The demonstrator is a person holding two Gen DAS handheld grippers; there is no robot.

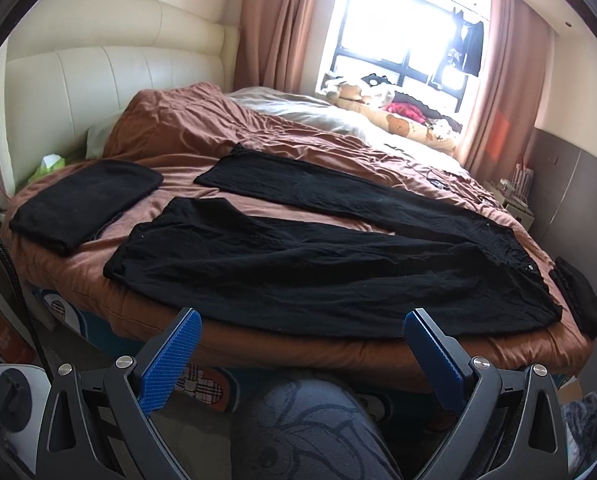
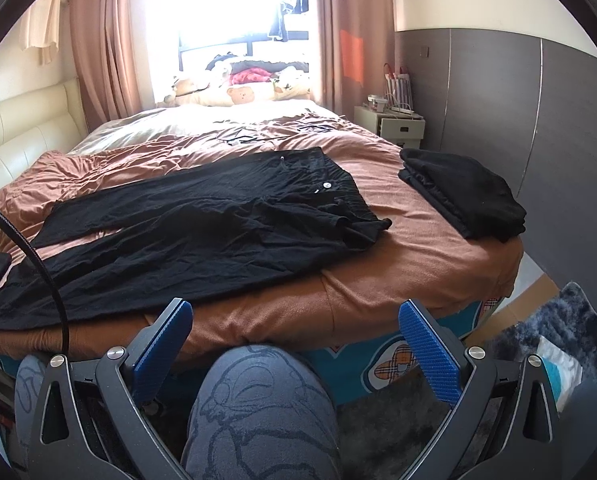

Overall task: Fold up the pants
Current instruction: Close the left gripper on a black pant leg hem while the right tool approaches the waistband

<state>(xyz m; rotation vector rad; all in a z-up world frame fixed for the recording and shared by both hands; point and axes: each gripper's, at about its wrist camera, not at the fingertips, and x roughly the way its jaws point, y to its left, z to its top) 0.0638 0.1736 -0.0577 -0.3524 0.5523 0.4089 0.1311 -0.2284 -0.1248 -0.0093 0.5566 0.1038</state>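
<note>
Black pants (image 1: pixel 298 264) lie spread flat on the brown bedspread (image 1: pixel 186 136), legs apart toward the left, waistband at the right. They show in the right wrist view (image 2: pixel 202 224) too, waistband and button toward the middle. My left gripper (image 1: pixel 302 320) is open and empty, held off the near bed edge, just short of the pants. My right gripper (image 2: pixel 296 312) is open and empty, held off the near bed edge below the waistband end.
A folded black garment (image 1: pixel 86 200) lies at the bed's left; another folded black pile (image 2: pixel 462 192) lies at its right corner. My knee (image 2: pixel 258 412) is below the grippers. Headboard (image 1: pixel 98 72) at left, nightstand (image 2: pixel 390 124) and grey wall panels (image 2: pixel 498 112) at right, soft toys (image 2: pixel 238 92) by the window.
</note>
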